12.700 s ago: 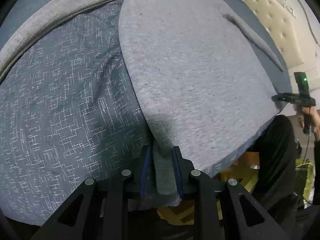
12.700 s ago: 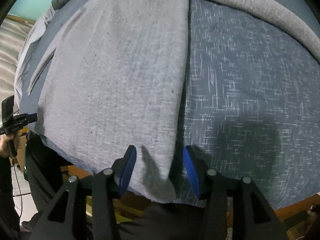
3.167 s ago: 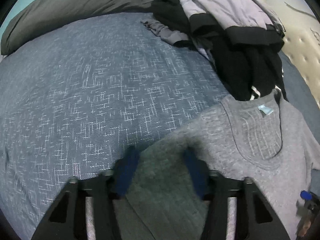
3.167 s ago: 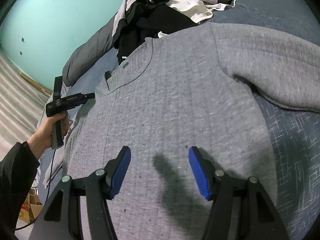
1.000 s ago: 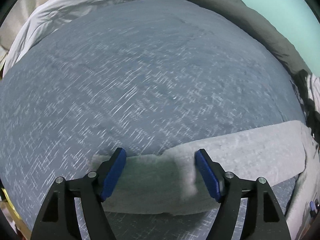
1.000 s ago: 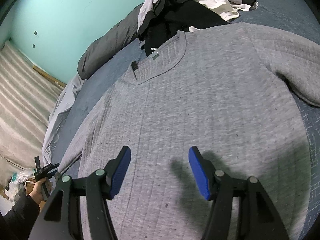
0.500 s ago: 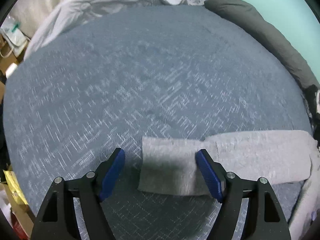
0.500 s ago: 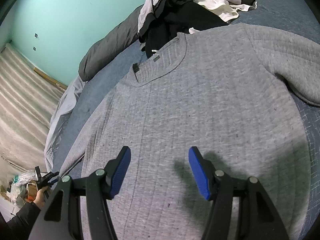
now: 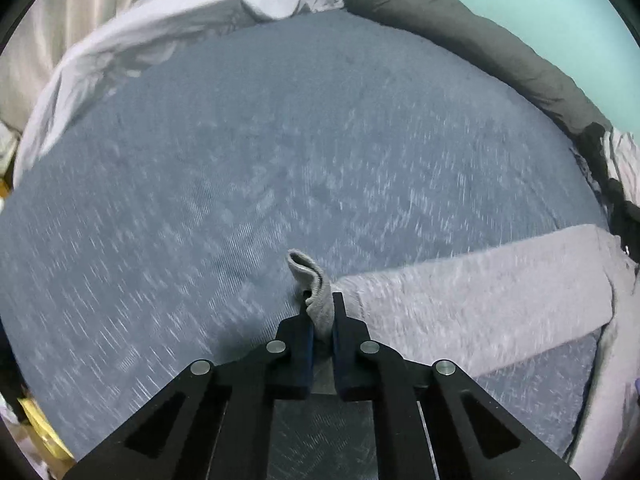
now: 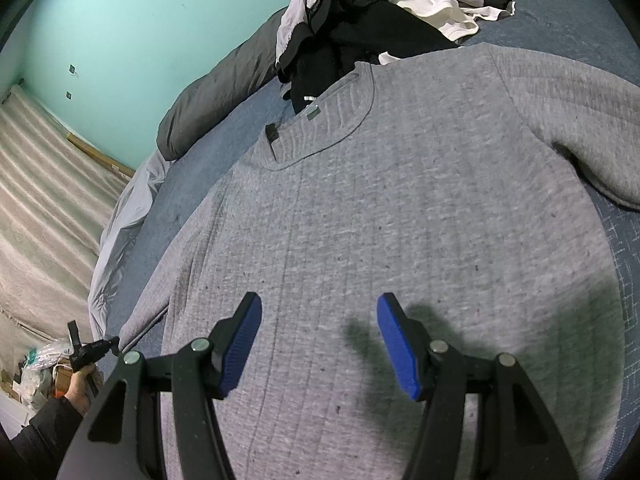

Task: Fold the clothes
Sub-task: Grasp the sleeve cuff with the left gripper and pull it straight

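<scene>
Left wrist view: left tongs closed tight on the sleeve cuff of a grey sweater, cuff bunched upward, sleeve running right across the blue bedspread. Right wrist view: right tongs wide open, holding nothing, hovering over the sweater's lower body; sweater lies flat on the bed, neckline toward a pile of clothes.

Light: dim, cool and even indoors.
Shadows: the right gripper threw a soft dark patch on the grey sweater, toward the bed's right edge.
Blur: the bed's woven pattern smeared into streaks in the left view.
Distortion: strong fisheye bending, black corners.
Glare: none seen.
</scene>
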`<state>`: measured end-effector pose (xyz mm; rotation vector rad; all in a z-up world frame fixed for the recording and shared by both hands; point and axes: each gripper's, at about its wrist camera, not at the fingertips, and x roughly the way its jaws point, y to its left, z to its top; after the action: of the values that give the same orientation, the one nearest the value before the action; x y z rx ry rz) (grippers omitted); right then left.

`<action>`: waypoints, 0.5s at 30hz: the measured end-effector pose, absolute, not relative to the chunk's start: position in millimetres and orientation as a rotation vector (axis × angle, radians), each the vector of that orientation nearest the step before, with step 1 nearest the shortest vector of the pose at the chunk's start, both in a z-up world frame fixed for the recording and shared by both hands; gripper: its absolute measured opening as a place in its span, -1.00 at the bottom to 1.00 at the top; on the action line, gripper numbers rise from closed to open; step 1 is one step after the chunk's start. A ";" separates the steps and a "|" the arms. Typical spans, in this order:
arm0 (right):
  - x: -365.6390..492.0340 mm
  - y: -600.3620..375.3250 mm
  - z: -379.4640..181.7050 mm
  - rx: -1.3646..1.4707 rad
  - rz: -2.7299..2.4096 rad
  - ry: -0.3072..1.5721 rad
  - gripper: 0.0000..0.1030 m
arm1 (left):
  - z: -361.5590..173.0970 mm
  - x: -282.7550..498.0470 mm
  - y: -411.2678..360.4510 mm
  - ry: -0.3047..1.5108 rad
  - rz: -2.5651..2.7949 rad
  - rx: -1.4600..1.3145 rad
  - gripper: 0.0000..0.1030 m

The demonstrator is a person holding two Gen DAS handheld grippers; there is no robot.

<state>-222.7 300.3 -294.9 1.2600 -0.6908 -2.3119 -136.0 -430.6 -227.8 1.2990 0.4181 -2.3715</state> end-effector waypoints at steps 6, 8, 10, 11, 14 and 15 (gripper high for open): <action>-223.5 298.0 -297.6 1.270 -2.311 -0.682 0.19 | -193.4 -175.6 -458.8 0.226 -2.395 1.255 -0.88; -223.4 296.1 -298.7 1.275 -2.308 -0.676 0.19 | -192.9 -199.9 -458.8 0.182 -2.397 1.245 -0.88; -223.2 294.8 -299.1 1.277 -2.308 -0.670 0.19 | -188.7 -207.8 -464.7 0.172 -2.387 1.227 -0.88; -223.3 294.5 -299.1 1.277 -2.309 -0.668 0.19 | -186.5 -208.6 -469.1 0.177 -2.377 1.215 -0.88; -223.4 295.7 -298.4 1.275 -2.317 -0.667 0.19 | -180.1 -210.9 -482.4 0.191 -2.347 1.176 -0.88; -223.6 296.3 -298.7 1.275 -2.320 -0.668 0.19 | -177.9 -211.6 -486.8 0.196 -2.337 1.164 -0.88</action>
<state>-223.6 296.3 -298.7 1.2750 -0.6683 -2.3195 -211.6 -486.8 -177.9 1.1639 0.1962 -2.3367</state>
